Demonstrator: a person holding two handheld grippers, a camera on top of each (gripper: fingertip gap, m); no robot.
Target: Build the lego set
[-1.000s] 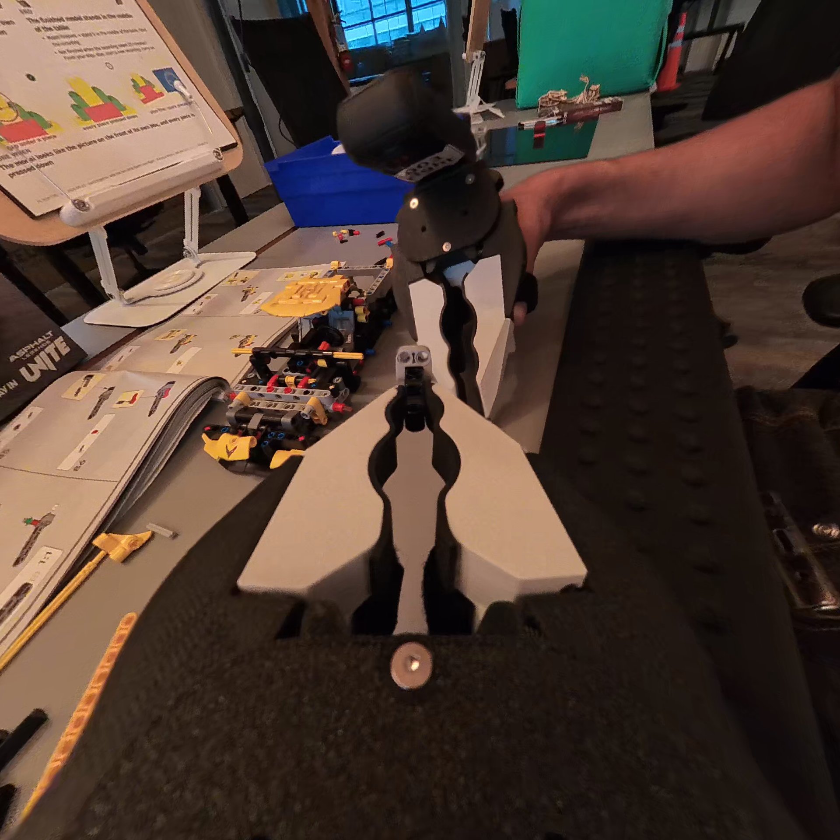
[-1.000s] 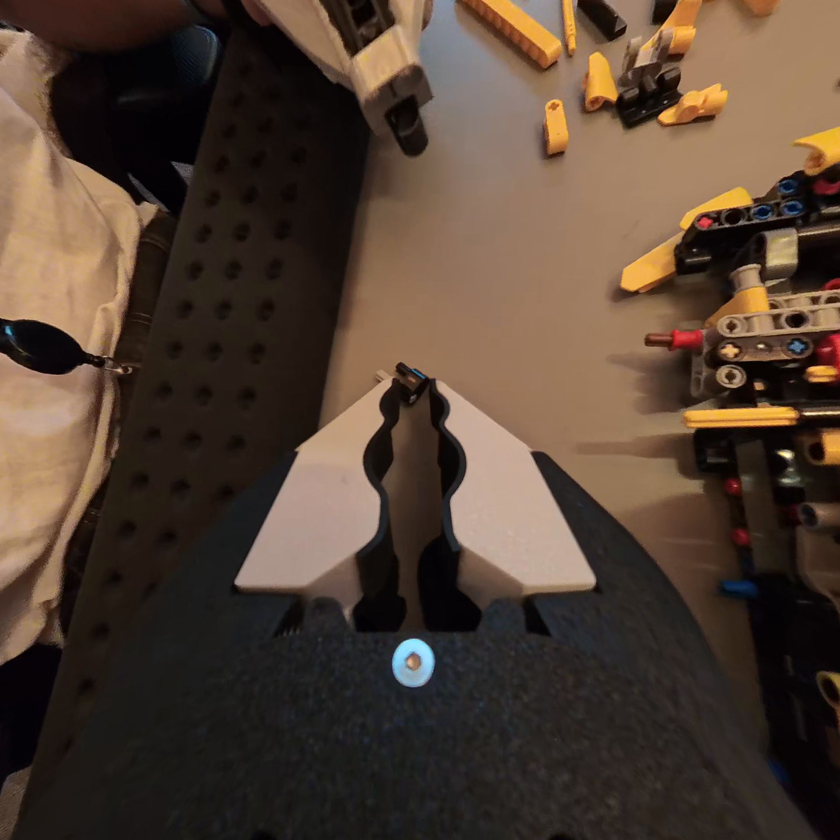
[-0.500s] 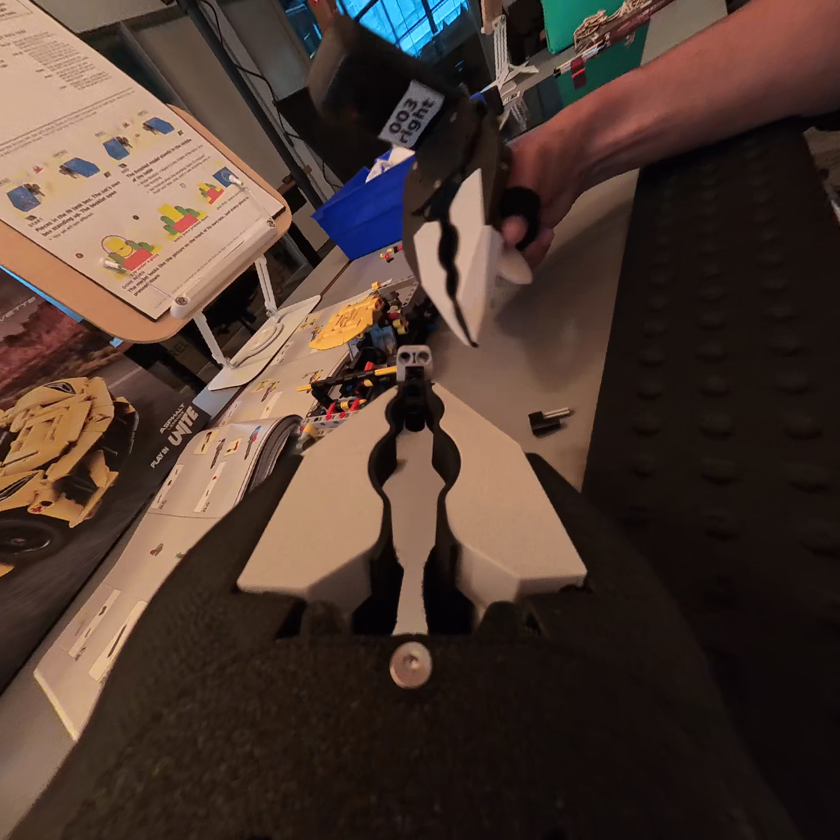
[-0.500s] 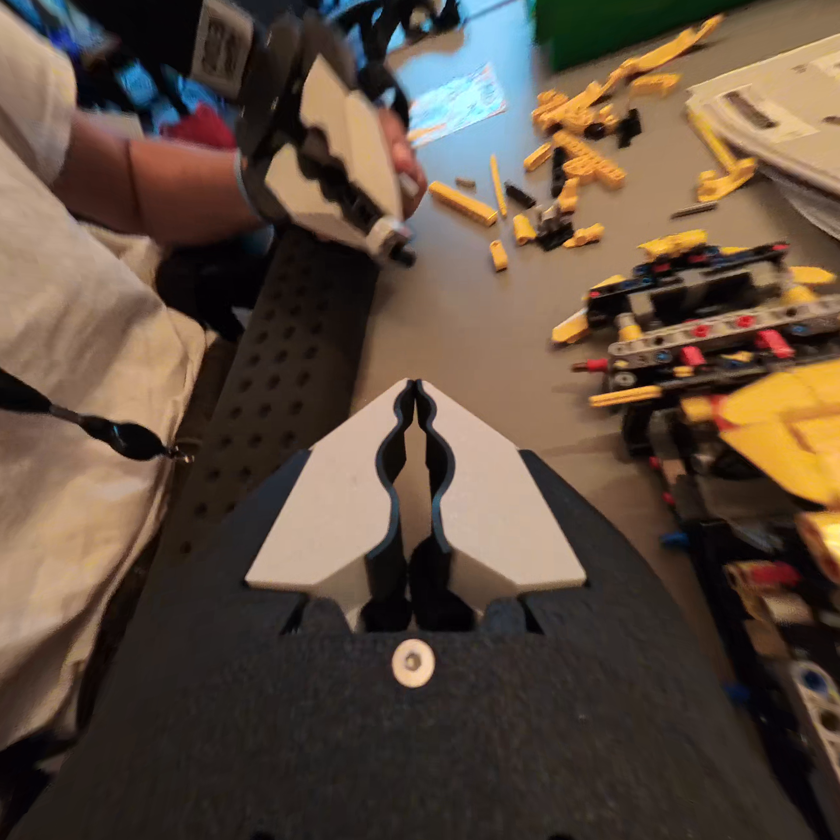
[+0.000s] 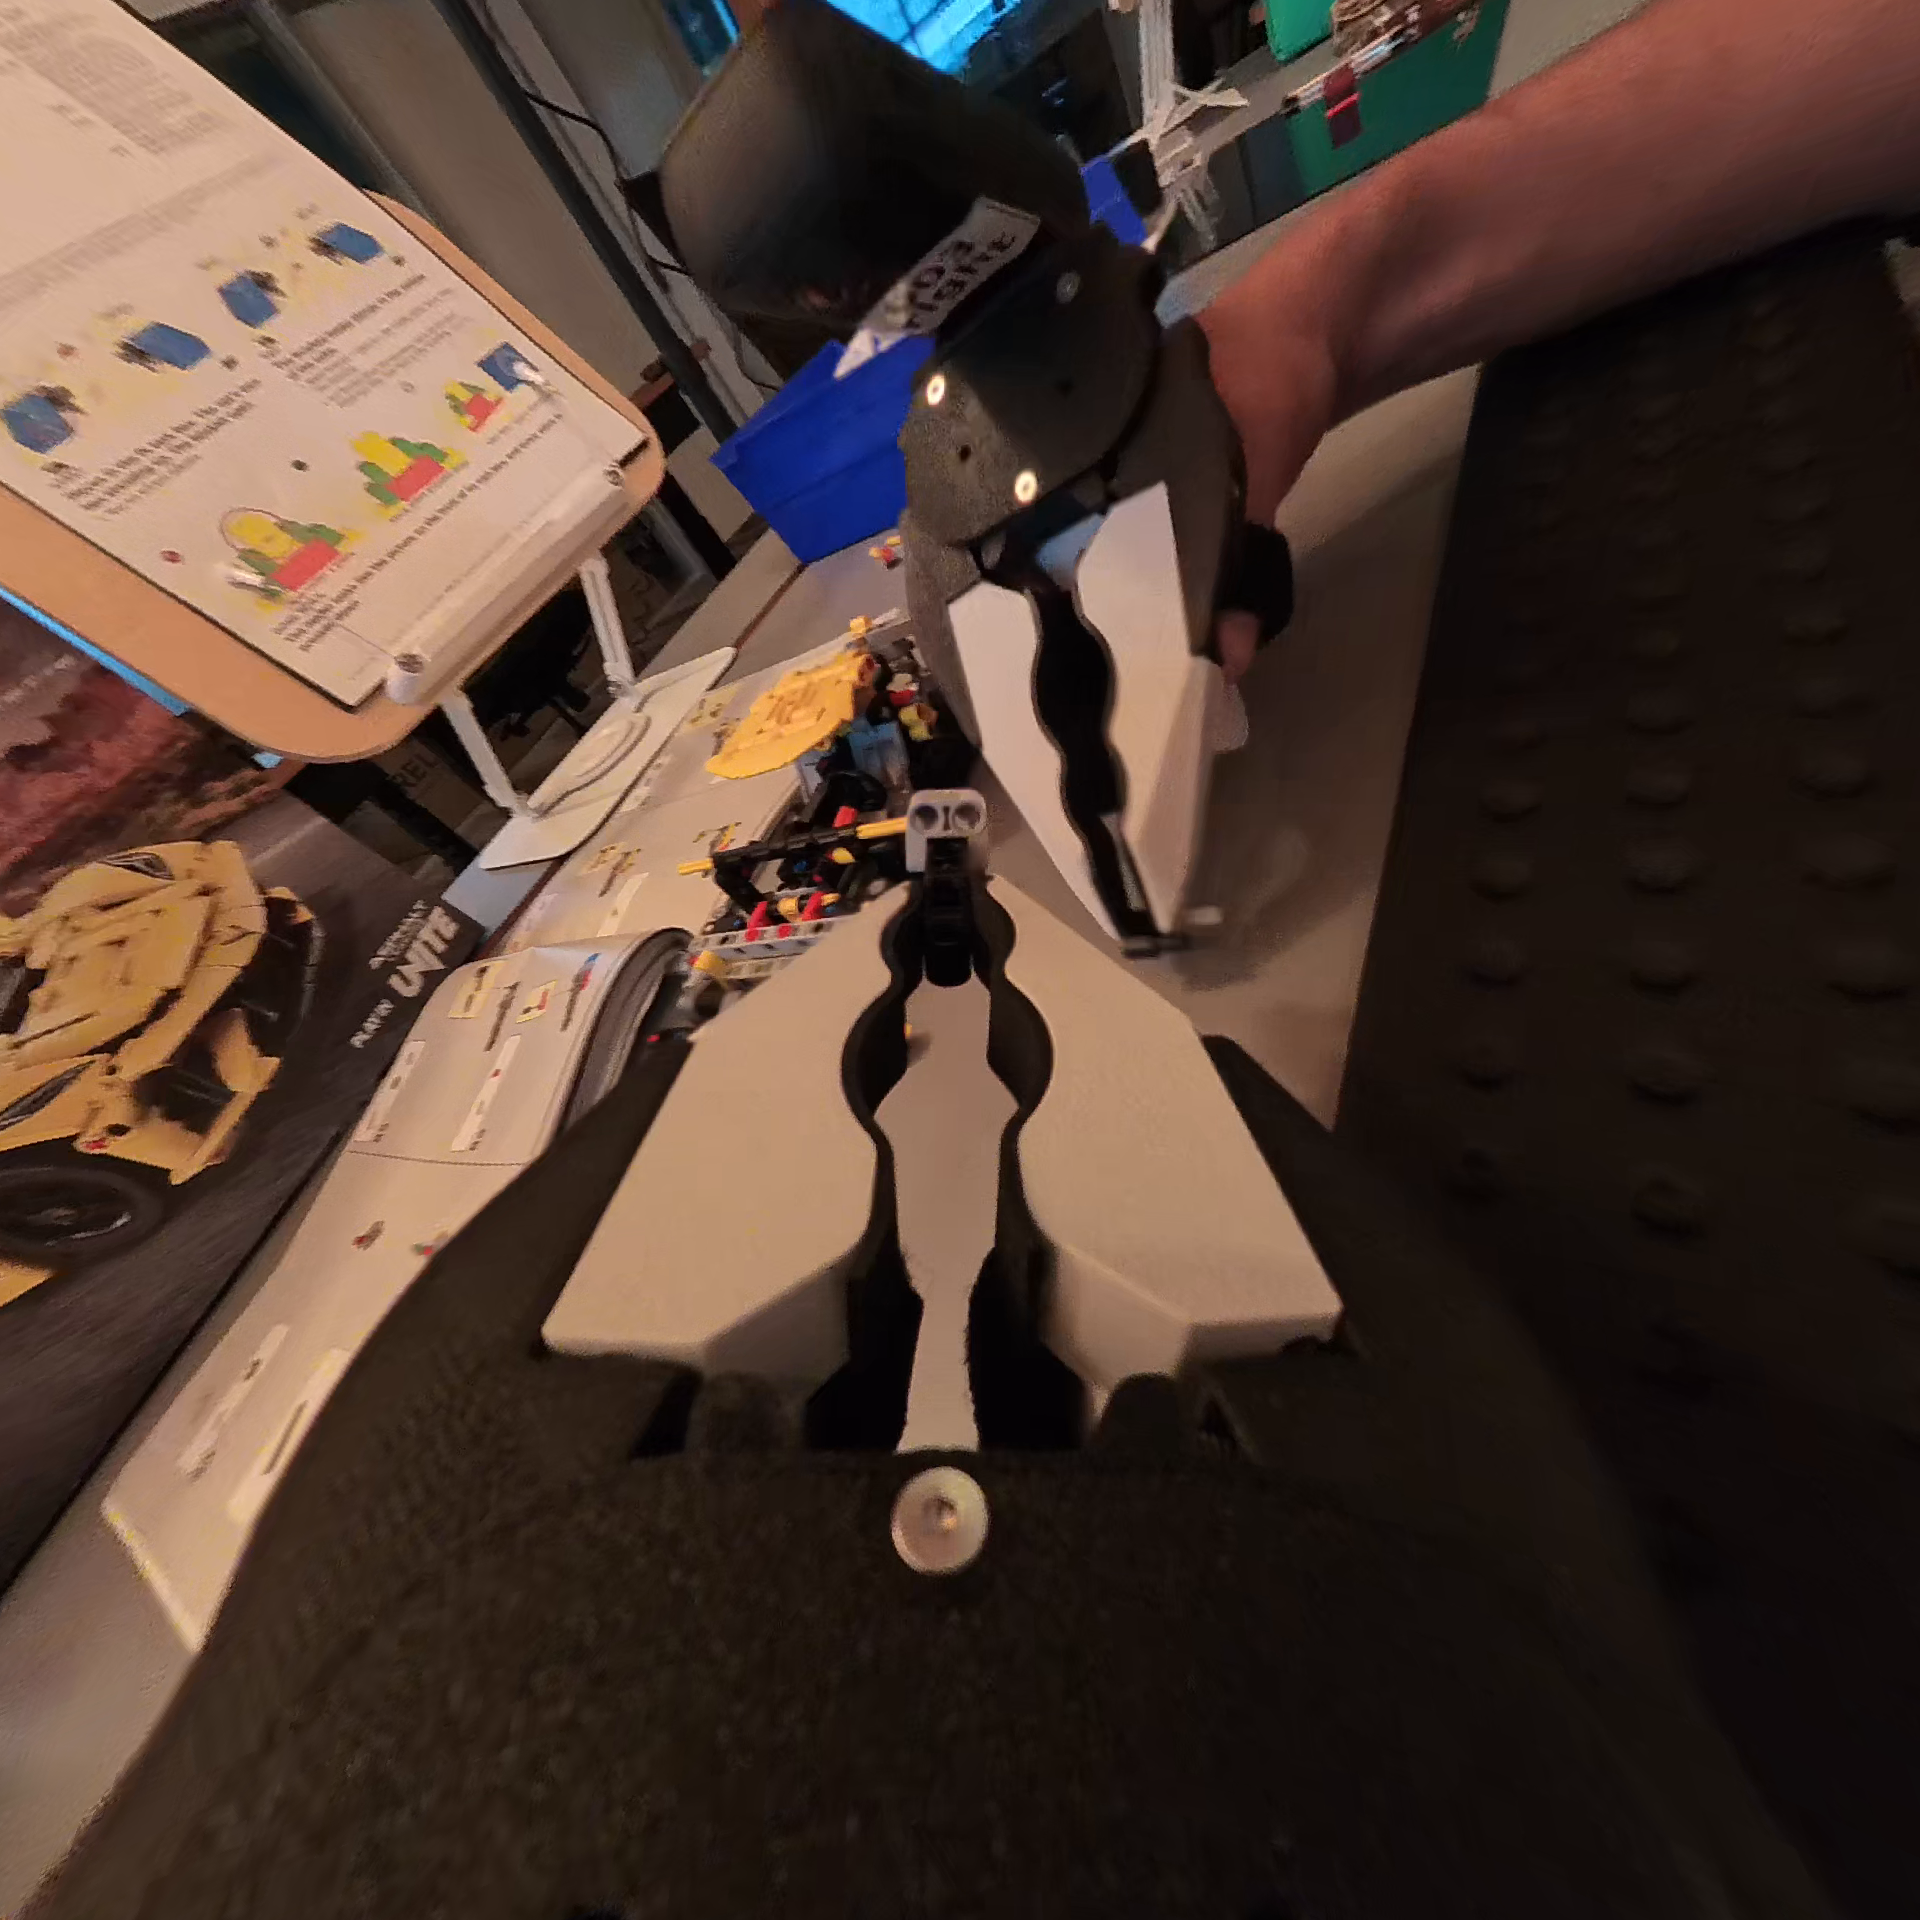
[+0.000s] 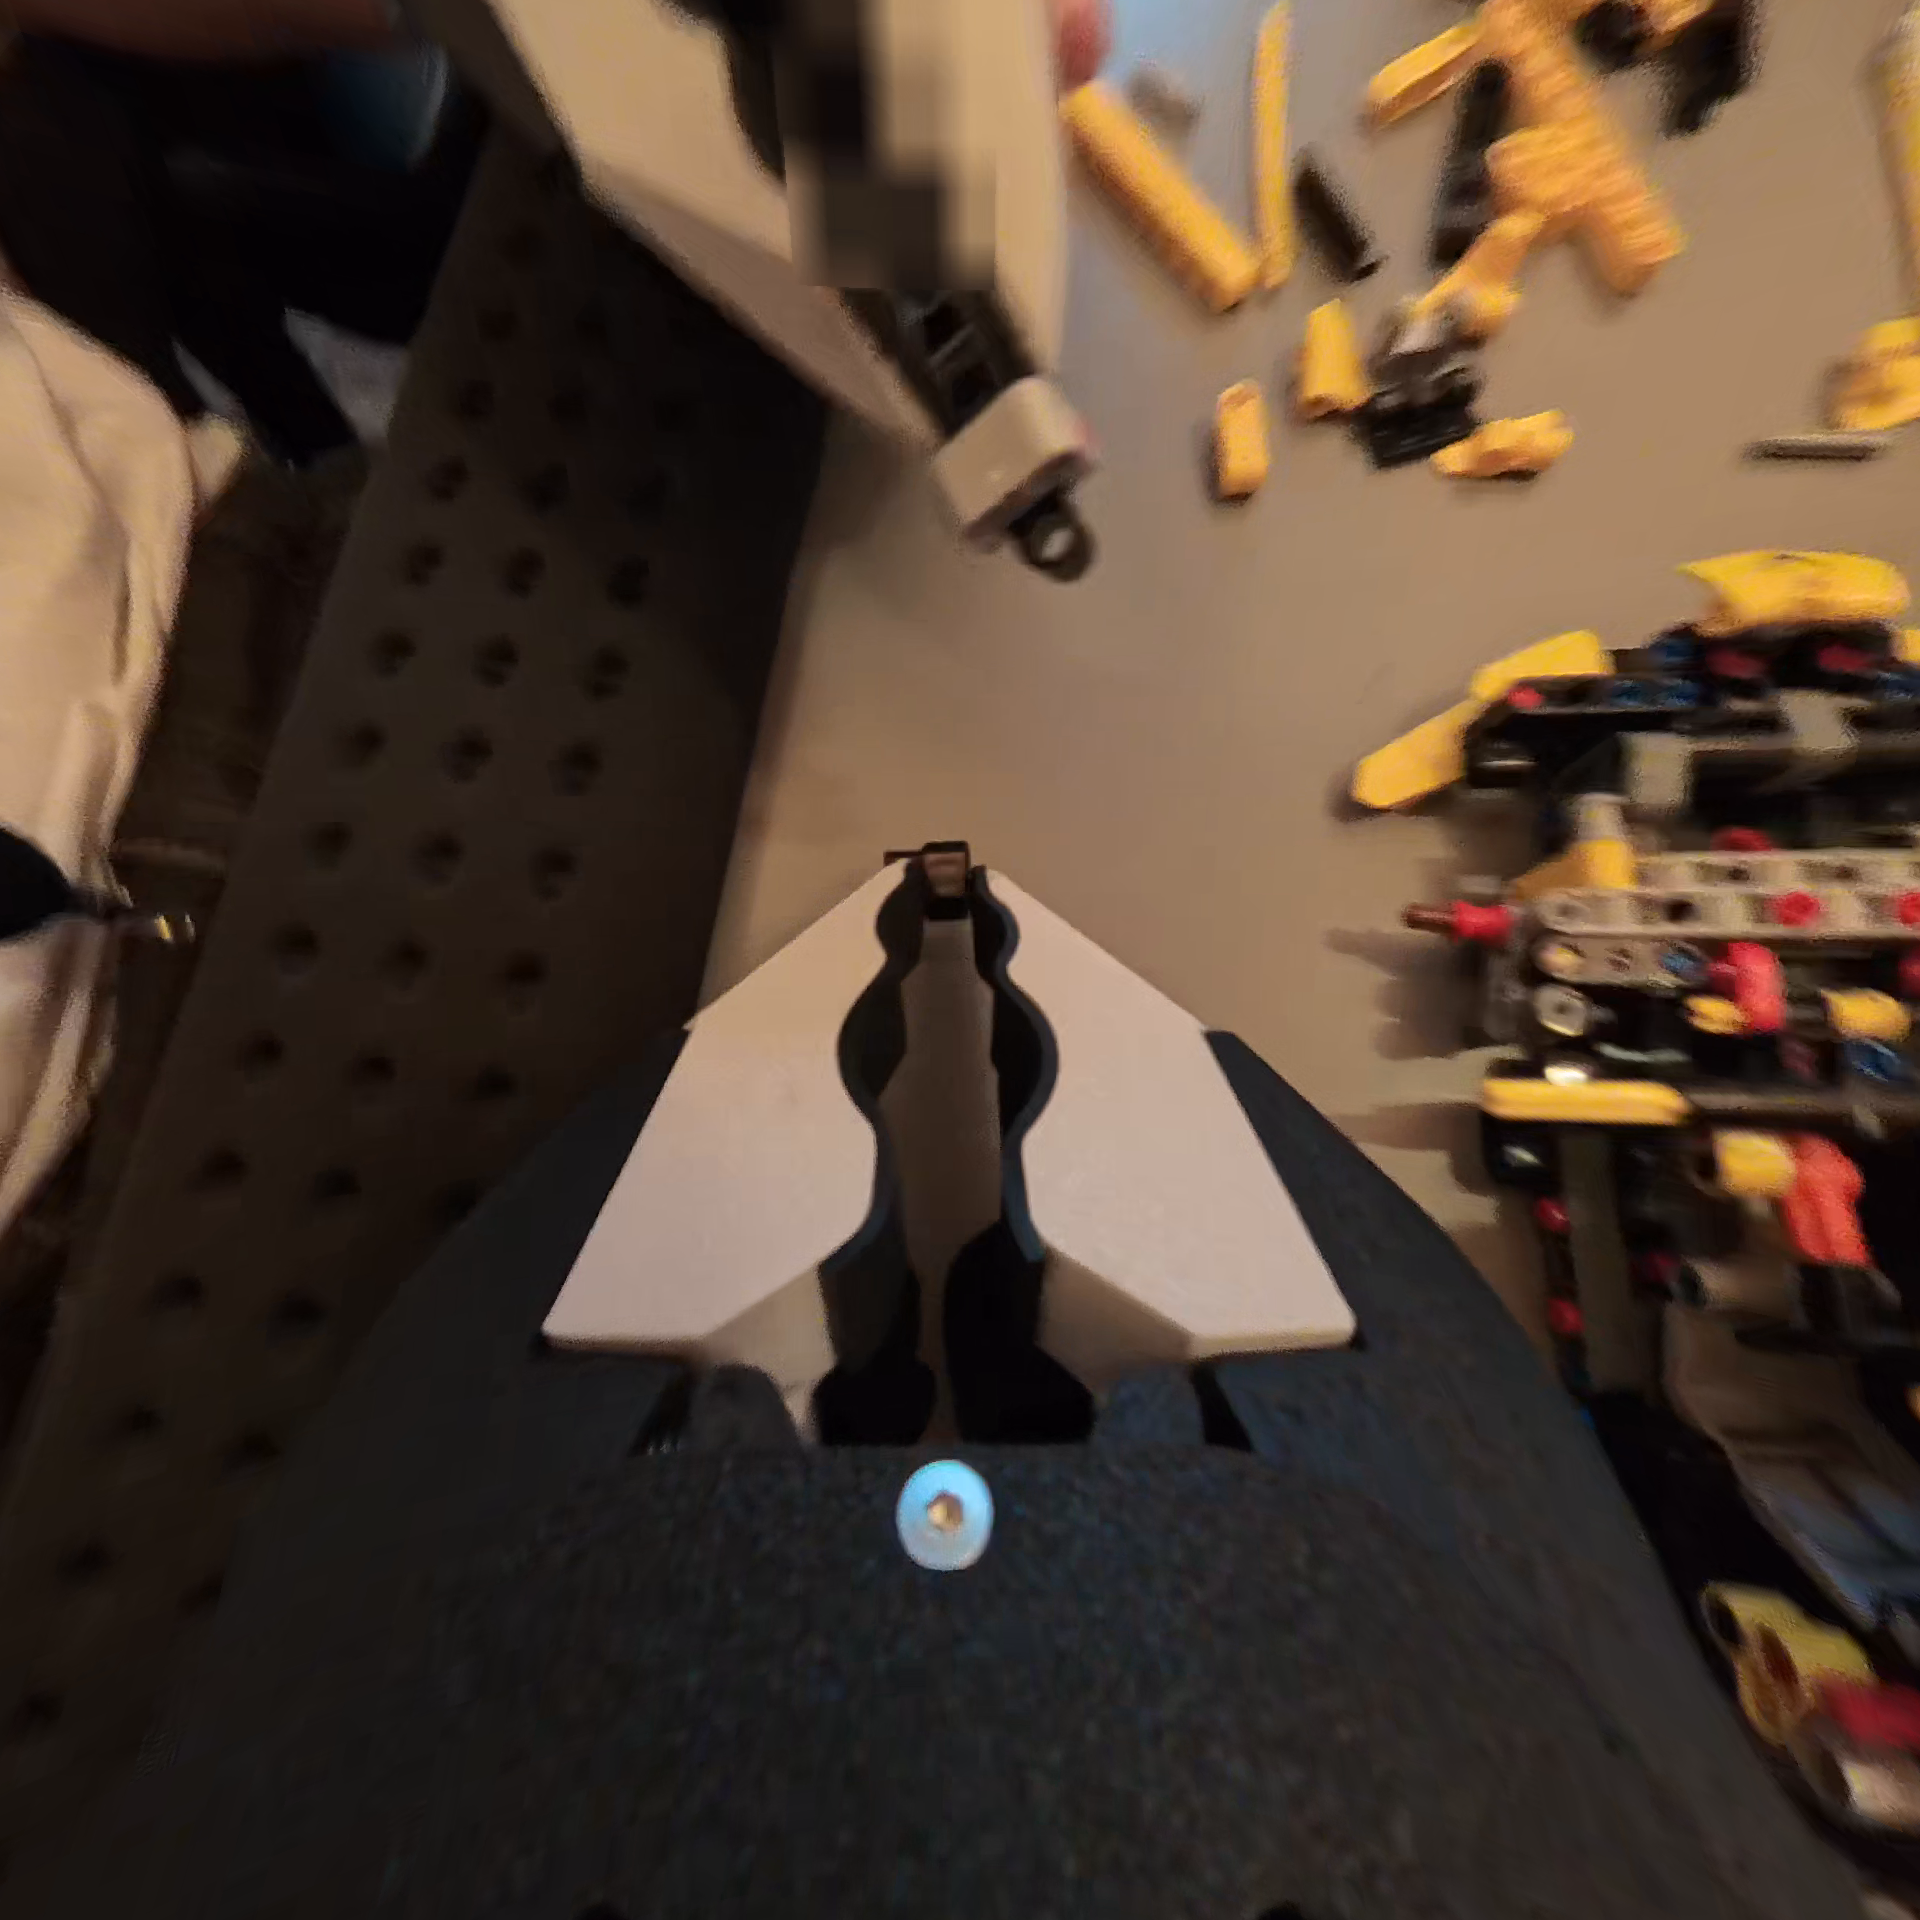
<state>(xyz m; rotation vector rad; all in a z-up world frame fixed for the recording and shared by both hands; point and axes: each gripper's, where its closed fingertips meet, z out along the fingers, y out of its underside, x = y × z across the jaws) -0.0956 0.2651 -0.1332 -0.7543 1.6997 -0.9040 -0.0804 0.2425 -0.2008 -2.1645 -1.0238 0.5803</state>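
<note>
The partly built lego car chassis, black frame with yellow panels and red and blue pins, sits on the grey tabletop, between the open instruction booklet and the two grippers. Loose yellow and black lego pieces lie scattered on the table farther along, well apart from the chassis.

Left gripper: jaws nearly closed, pinching a black connector piece with a light grey two-hole block on its end. The piece stands past the fingertips, held above the table.

Right gripper: jaws closed to a narrow gap on a small black pin piece at the very tips. Tips are down at the tabletop, near the dark perforated mat along the table edge; contact with the surface cannot be confirmed. In the left wrist view a person's hand holds this gripper by the handle.

Surroundings: a tilted wooden document stand with a printed sheet stands beyond the booklet; a blue plastic bin sits behind the chassis; the set's box with a yellow car picture lies at the far left.
</note>
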